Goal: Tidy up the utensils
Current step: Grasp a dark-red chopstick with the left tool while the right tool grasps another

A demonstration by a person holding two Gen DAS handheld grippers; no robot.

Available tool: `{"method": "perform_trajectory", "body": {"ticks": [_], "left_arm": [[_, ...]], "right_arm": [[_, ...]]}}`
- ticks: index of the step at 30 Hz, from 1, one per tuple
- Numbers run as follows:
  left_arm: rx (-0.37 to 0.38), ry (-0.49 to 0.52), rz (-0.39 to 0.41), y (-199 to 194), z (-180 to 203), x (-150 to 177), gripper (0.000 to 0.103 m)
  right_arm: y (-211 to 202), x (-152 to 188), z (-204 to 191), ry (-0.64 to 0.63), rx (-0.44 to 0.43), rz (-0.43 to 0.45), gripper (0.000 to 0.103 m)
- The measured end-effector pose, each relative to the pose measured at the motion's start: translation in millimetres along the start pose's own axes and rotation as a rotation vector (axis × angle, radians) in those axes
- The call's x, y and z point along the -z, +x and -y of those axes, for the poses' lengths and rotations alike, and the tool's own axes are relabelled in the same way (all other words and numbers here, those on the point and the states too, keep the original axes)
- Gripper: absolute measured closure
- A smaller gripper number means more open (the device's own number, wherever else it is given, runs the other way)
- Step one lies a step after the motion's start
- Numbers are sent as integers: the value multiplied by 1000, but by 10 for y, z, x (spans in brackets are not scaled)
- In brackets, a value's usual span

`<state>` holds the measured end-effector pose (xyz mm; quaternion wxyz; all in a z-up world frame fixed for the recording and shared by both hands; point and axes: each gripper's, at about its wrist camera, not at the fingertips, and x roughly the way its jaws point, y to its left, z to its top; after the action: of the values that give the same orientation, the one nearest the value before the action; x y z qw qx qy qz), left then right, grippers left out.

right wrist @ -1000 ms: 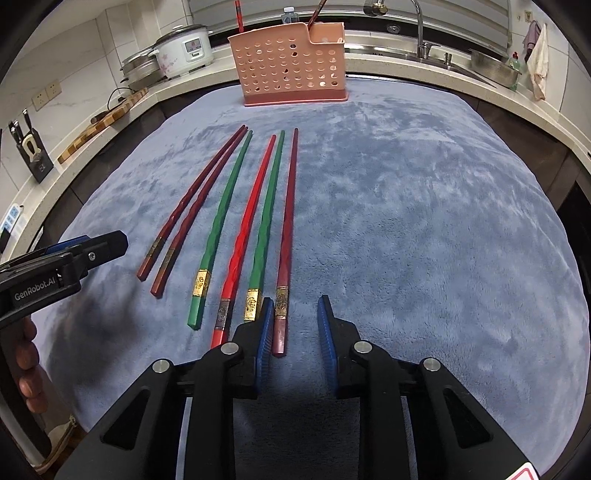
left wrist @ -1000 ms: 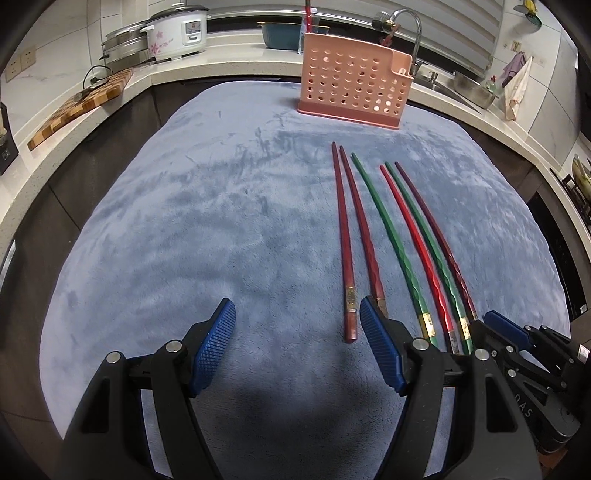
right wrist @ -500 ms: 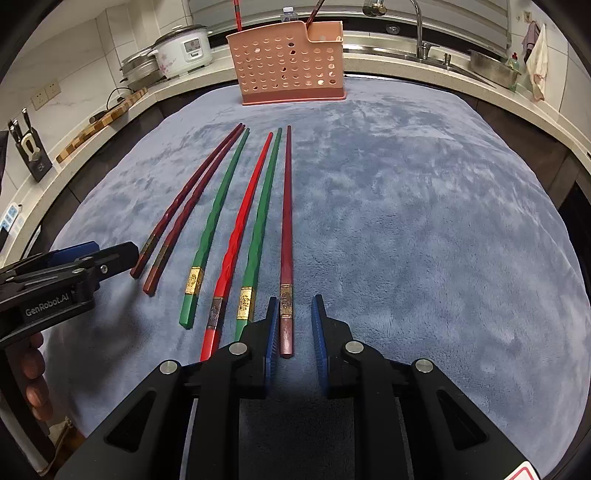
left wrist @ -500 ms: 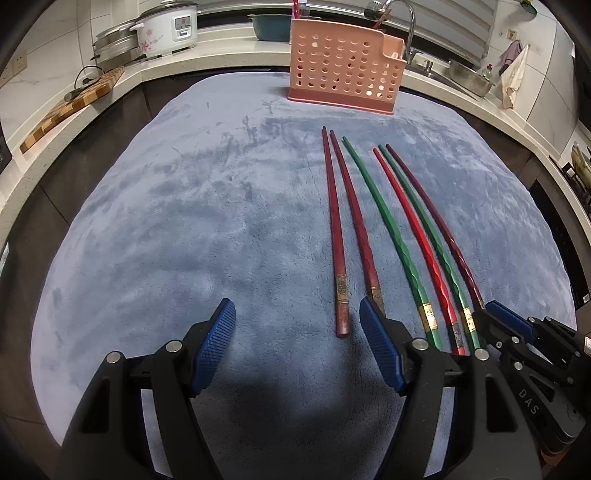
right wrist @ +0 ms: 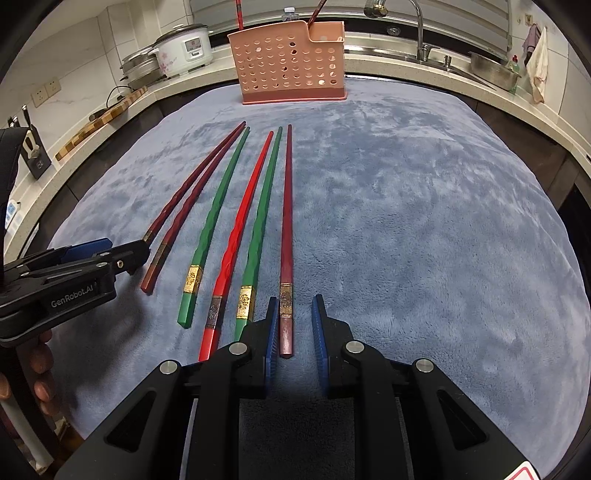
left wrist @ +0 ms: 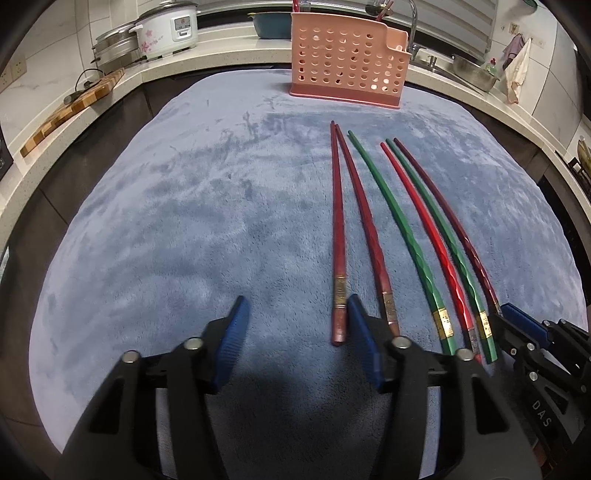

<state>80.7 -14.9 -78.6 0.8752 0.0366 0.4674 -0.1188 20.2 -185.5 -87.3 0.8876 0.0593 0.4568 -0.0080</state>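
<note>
Several chopsticks lie side by side on a blue-grey cloth (left wrist: 184, 221), pointing toward a pink perforated holder (left wrist: 347, 62) (right wrist: 291, 62) at the far edge. My left gripper (left wrist: 295, 321) has its jaws closing. The thick end of the leftmost dark red chopstick (left wrist: 338, 258) lies between them, close to the right pad, and the left pad stands well clear of it. My right gripper (right wrist: 294, 321) straddles the rightmost maroon chopstick (right wrist: 286, 240) with narrow jaws and a gap on its right side. Each gripper shows in the other's view: left gripper (right wrist: 125, 249), right gripper (left wrist: 506, 317).
Two chopsticks stand in the holder. Between the grippers lie two green chopsticks (right wrist: 218, 206), a bright red one (right wrist: 243, 210) and a brown one. A counter rings the cloth, with a rice cooker (left wrist: 166, 29), a cutting board (left wrist: 74, 107) and a sink tap (right wrist: 417, 29).
My left gripper's jaws have narrowed around the leftmost chopstick's end. My right gripper's jaws drew in around the maroon chopstick, then held still.
</note>
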Motion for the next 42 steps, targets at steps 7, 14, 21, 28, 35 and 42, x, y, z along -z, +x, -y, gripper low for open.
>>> {"method": "perform_trajectory", "body": {"ticks": [7,14,21,28,35,42], "left_arm": [[39,23,4,-18,33,-3,88],[70,13,-2,-44,19,-10,95],[85,1,14,-193,-52,-27,95],[89,-1,39,-357,-93,-120,95],[108,0,72,-546,-105,-290,95],[120,-14,136,-776,-156,-610,96]], "right_arm": [[-2,1,-12,-4,3,0,86],[-23,-5,-31,-20,14,5,88],[-97,-21,-41,-29,11,18,95],[-246,-99,8,-16,1,56,95],[-565,-355,86,6,-13,139,95],[-876,-763,166,20,-18,234,95]]}}
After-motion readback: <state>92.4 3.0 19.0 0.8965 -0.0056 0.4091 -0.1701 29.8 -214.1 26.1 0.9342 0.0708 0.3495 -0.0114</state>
